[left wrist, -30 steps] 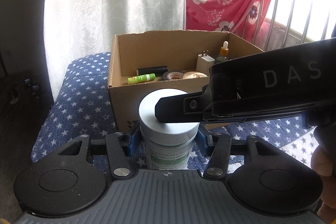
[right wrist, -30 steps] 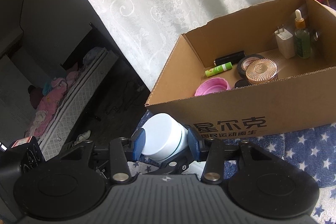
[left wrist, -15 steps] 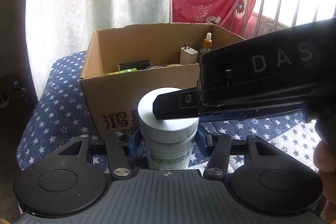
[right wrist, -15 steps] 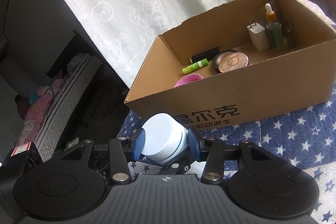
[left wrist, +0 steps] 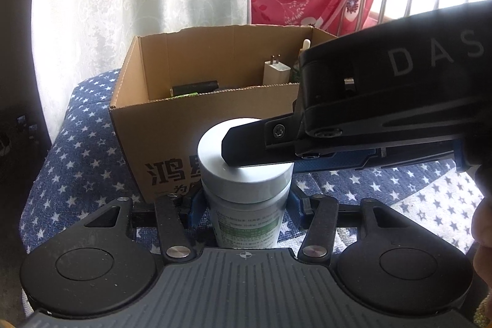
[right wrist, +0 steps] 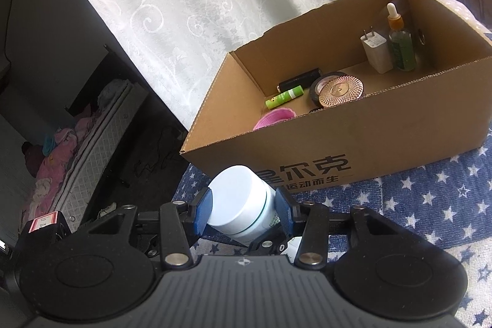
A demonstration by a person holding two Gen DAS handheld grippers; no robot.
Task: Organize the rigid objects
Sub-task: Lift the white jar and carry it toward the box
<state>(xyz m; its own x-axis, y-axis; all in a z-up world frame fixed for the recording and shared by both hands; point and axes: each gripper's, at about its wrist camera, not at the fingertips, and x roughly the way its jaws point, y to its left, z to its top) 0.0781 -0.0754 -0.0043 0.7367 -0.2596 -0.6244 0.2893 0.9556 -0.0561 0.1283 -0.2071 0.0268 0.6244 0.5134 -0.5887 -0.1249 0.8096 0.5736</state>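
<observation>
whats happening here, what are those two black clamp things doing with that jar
A person is holding a white jar with both tools at once. The left tool clamps the jar's body, and the right tool clamps its white lid, as if to twist it. The jar sits just in front of an open cardboard box on a star-patterned cloth. The box already holds a charger plug, a dropper bottle and a green tube.

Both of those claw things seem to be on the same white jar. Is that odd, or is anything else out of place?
Yes, that stands out: the left gripper clamps the white jar by its body while the right gripper clamps its lid. Otherwise nothing looks spilled or broken; the cardboard box is intact.
</observation>
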